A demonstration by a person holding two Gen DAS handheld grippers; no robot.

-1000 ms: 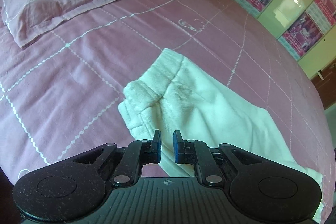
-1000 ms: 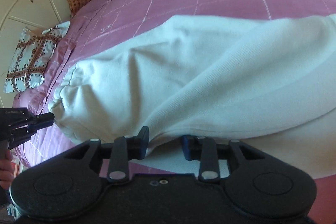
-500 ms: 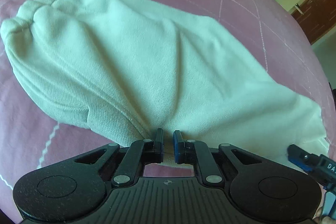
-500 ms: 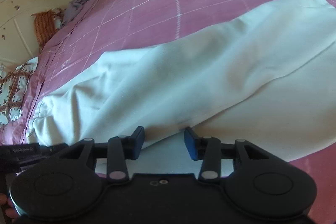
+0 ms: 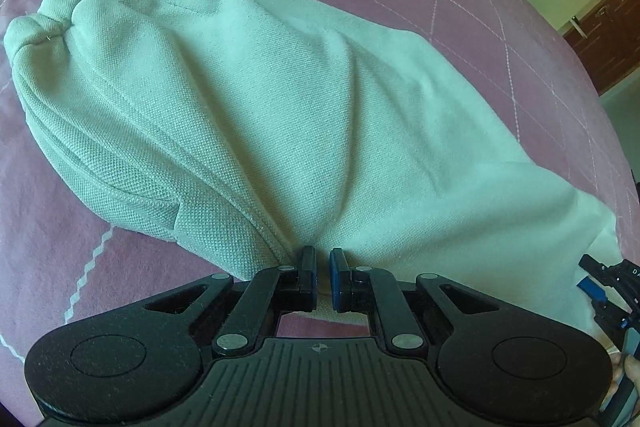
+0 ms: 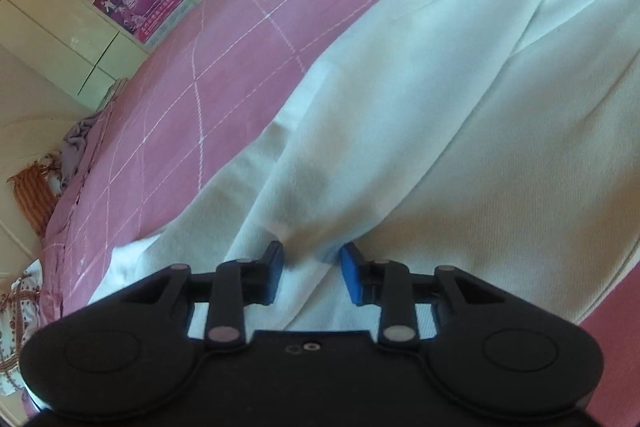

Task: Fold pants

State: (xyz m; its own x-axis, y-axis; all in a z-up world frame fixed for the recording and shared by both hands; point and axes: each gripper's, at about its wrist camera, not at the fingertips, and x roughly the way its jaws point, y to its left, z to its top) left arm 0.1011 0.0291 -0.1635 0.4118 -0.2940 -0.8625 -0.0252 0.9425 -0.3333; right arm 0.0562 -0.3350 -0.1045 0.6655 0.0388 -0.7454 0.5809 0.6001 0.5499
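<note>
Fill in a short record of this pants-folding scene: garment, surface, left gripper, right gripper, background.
garment: white pants, lying along the bed
surface: pink bedspread with white grid lines
left gripper: shut, at the near edge of the fabric
right gripper: just been closing, a fabric fold between its fingers
background: cupboard doors with purple posters
</note>
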